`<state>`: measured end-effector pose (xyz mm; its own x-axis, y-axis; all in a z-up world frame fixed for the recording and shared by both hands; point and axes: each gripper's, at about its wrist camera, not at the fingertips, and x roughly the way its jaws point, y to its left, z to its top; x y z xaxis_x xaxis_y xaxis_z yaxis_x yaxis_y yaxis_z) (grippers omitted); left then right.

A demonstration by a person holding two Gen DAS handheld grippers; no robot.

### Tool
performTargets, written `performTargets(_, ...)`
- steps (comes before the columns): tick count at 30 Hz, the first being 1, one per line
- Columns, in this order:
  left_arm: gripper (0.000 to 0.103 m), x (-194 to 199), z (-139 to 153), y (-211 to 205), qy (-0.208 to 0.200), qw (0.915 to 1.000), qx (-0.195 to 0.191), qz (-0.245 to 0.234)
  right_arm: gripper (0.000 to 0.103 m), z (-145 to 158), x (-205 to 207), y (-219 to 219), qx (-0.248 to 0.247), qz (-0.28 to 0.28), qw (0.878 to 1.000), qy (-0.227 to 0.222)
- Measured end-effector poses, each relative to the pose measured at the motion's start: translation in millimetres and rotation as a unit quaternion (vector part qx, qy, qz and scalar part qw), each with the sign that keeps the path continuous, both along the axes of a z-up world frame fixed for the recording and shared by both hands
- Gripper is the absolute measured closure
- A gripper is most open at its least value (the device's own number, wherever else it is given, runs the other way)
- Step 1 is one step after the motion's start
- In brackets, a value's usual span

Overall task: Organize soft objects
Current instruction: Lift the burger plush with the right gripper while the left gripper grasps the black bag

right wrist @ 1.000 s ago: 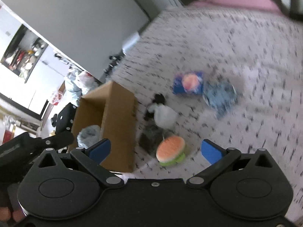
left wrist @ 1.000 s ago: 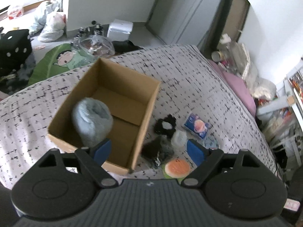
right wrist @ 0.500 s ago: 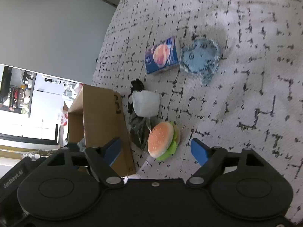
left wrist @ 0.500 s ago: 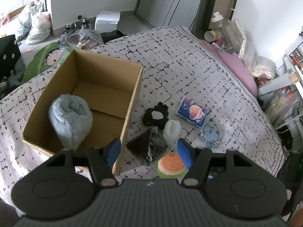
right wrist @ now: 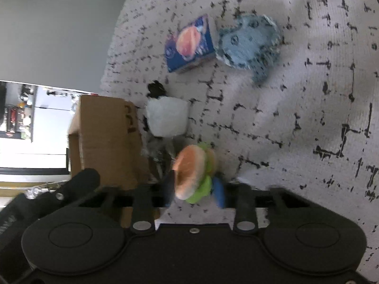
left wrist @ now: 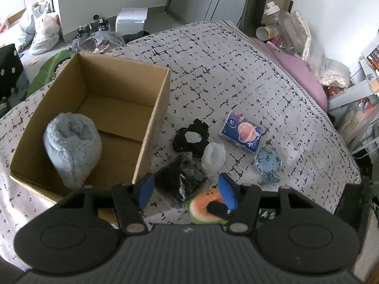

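Observation:
A cardboard box (left wrist: 151,127) stands open on the bed and holds a fluffy blue-grey plush (left wrist: 71,146). To its right lie a black scrunchie (left wrist: 189,139), a white soft cup (left wrist: 213,157), a black bagged item (left wrist: 180,179), a blue tissue pack (left wrist: 241,133), a light blue plush (left wrist: 267,162) and a burger plush (left wrist: 203,206). My left gripper (left wrist: 184,191) is open above the bagged item. My right gripper (right wrist: 195,191) is shut on the burger plush (right wrist: 191,175), with the box (right wrist: 106,139) to its left.
The bed has a white cover with black marks (left wrist: 225,71). A pink pillow (left wrist: 300,73) and bags lie at the far right. Bags, a white box (left wrist: 131,20) and clutter stand on the floor beyond the bed.
My right gripper came down over the burger plush and closed on it. My left gripper narrowed its opening and drew back from the box to above the bagged item.

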<state>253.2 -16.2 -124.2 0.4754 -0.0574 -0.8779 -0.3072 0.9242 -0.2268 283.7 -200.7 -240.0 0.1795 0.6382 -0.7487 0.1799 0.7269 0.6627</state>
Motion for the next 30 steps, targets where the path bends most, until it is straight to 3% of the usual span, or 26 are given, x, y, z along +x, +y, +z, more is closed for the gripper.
performTargets(11, 0.048, 11.9, -9.9, -26.1, 0.010, 0.9992, 0.035, -0.018, 0.083, 6.2, -3.2, -18.6, -0.018, -0.036, 0.999, -0.008)
performTargets(21, 0.048, 32.1, -37.6, -49.9, 0.041, 0.9959, 0.068, -0.042, 0.083, 15.3, -7.6, -42.9, -0.041, -0.088, 0.995, -0.018)
performTargets(30, 0.048, 44.7, -67.6, -52.8, 0.071, 0.9921, 0.101, -0.023, 0.083, 14.8, -7.7, -47.5, -0.049, -0.098, 0.994, -0.019)
